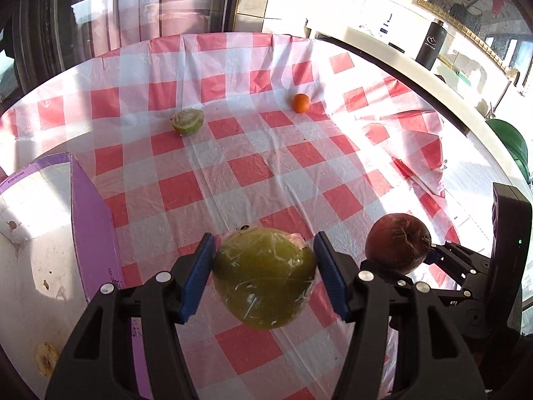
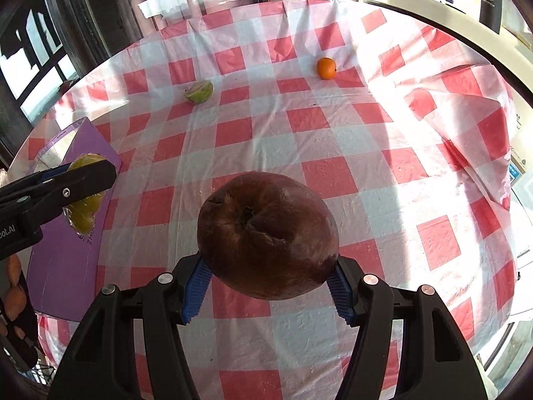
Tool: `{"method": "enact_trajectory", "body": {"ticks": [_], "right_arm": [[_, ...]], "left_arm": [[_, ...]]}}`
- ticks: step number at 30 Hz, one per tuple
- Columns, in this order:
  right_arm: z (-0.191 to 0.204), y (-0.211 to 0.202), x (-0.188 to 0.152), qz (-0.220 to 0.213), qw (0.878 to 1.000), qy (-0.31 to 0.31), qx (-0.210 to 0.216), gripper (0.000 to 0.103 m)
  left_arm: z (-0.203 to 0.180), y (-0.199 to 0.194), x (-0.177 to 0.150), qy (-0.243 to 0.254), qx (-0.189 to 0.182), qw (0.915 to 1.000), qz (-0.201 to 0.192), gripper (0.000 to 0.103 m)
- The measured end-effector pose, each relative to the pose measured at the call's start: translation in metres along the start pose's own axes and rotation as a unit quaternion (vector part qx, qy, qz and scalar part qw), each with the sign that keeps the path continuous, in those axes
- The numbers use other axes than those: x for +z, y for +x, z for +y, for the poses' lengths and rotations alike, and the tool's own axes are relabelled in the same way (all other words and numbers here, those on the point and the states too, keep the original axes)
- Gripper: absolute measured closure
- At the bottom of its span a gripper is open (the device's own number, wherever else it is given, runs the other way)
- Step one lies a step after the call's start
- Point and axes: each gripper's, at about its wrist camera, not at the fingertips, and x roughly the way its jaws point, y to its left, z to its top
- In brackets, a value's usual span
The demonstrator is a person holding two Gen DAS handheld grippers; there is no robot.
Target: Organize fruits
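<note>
My left gripper (image 1: 263, 276) is shut on a large green plastic-wrapped fruit (image 1: 265, 278) and holds it above the checked tablecloth. It also shows in the right wrist view (image 2: 85, 196) over the purple box. My right gripper (image 2: 268, 281) is shut on a dark brown-red round fruit (image 2: 268, 235), seen too in the left wrist view (image 1: 398, 241) at the right. A cut green fruit half (image 1: 187, 121) (image 2: 200, 91) and a small orange (image 1: 301, 103) (image 2: 326, 68) lie on the far part of the table.
A purple box (image 1: 90, 220) (image 2: 66, 266) with a white inside stands at the left table edge. A red-and-white checked cloth (image 1: 253, 166) covers the round table and hangs rumpled at the right. A black bottle (image 1: 431, 45) stands on a counter beyond.
</note>
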Motion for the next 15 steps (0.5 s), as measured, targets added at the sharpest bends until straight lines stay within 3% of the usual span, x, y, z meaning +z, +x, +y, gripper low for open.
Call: {"method": "enact_trajectory", "body": {"ticks": [2, 3, 4, 10, 12, 15], "right_arm": [[0.012, -0.004, 0.002, -0.005, 1.0, -0.009, 0.006, 0.042], [0.018, -0.005, 0.003, -0.007, 1.0, -0.013, 0.01, 0.042], [0.025, -0.007, 0.004, -0.009, 1.0, -0.017, 0.015, 0.042], [0.066, -0.004, 0.005, -0.011, 0.997, -0.069, 0.011, 0.042], [0.068, 0.002, 0.004, -0.001, 0.998, -0.066, 0.01, 0.042], [0.064, 0.0, -0.001, -0.002, 0.998, -0.059, 0.001, 0.042]], "left_arm": [[0.009, -0.009, 0.001, -0.009, -0.001, 0.9999, -0.011, 0.046], [0.013, -0.013, 0.001, -0.013, -0.003, 0.9998, -0.016, 0.058], [0.017, -0.017, 0.002, -0.017, -0.003, 0.9997, -0.019, 0.062], [0.049, -0.029, -0.001, -0.05, 0.003, 0.9983, -0.031, 0.062], [0.059, -0.034, -0.002, -0.065, -0.012, 0.9972, -0.036, 0.056], [0.057, -0.037, -0.007, -0.056, -0.028, 0.9974, -0.034, 0.033]]}}
